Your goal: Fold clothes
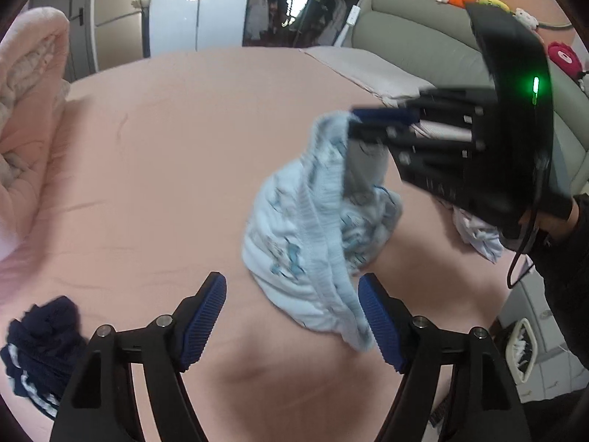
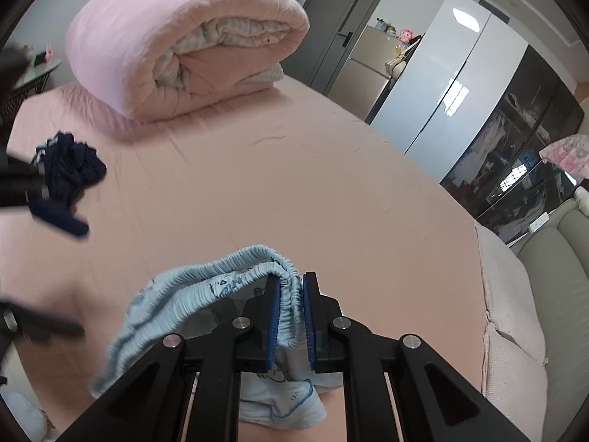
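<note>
The left gripper stands released, jaws wide apart, with the lower hem of the light blue shorts hanging just beside its right-hand pad but not pressed by either pad. The right gripper is clenched on the elastic waistband of the same shorts, which hang from it above the pink bed sheet. In the left wrist view, a person's dark sleeve shows behind the right gripper. A crumpled navy garment lies on the sheet, well apart from the shorts. Farther back, a rolled pink quilt rests on the bed. Beyond the bed stand a white wardrobe and a grey door.
</note>
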The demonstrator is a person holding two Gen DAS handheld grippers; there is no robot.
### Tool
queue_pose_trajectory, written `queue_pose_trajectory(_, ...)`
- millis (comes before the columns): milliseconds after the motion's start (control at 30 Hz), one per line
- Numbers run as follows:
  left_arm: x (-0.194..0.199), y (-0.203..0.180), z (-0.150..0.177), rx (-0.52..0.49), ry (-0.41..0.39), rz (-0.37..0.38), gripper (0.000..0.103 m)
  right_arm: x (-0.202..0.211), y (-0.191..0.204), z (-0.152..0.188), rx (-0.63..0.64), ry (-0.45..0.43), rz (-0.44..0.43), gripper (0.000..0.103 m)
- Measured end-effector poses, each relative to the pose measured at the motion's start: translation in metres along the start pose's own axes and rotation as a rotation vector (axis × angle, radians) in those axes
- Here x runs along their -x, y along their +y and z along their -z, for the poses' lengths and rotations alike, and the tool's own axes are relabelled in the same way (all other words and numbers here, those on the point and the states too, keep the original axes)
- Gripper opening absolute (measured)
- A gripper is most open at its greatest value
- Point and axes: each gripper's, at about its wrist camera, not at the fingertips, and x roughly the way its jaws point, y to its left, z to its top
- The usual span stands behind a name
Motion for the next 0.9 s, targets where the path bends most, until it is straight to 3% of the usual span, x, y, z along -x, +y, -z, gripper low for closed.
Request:
queue_pose_trajectory(200,-0.016,-0.002,0.012,0.103,0.053,0.099,0.075,0.008,0.000,-0.011,-0.001,-0.023,0.025,0.010)
queue_pose_trajectory(400,-0.028,-0.007,0.033,0.196,0.050,0.066,0.075,0.018,-0.004,-0.021,-0.038,-0.047,0.033,0.010)
queue_pose_trajectory(767,-0.029,-0.037,0.035,0.148,0.023,0.085,0.075,0.043,-0.003,-0.041,-0.052,-0.068,0.044,0.010)
queue_pose_trajectory(900,-0.027,-0.041,0.031,0.148,-0.017,0.044,0.075,0.054,-0.002,-0.050,-0.069,-0.084,0.039,0.010)
